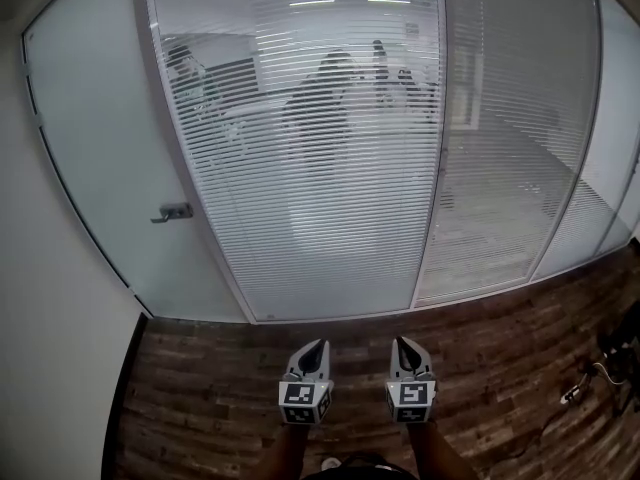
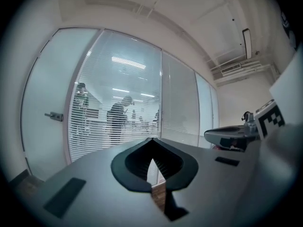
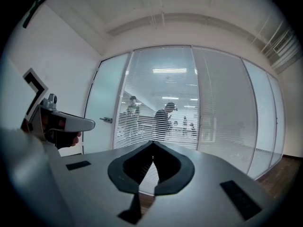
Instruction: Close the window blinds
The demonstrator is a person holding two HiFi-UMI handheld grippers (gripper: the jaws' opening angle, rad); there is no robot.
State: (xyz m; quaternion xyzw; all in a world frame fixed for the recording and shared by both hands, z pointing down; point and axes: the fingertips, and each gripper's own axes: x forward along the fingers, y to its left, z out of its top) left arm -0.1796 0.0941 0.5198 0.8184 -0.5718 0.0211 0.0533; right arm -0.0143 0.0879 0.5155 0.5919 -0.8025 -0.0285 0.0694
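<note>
The window blinds (image 1: 300, 168) hang inside a glass wall ahead of me. The wide middle panel's slats are turned open, and people show through them. The narrower panel to its right (image 1: 495, 168) looks more closed and milky. Both grippers are held low over the wooden floor, well short of the glass. My left gripper (image 1: 317, 346) and right gripper (image 1: 402, 343) point at the wall side by side, each shut with nothing between the jaws. From the left gripper view the left gripper (image 2: 152, 140) faces the blinds (image 2: 118, 108). The right gripper (image 3: 152, 144) faces the blinds (image 3: 161, 103) too.
A frosted glass door with a metal handle (image 1: 175, 211) stands left of the blinds. A white wall runs along the far left. Cables and a plug (image 1: 590, 380) lie on the dark wooden floor (image 1: 220, 388) at the right. Several people stand behind the glass.
</note>
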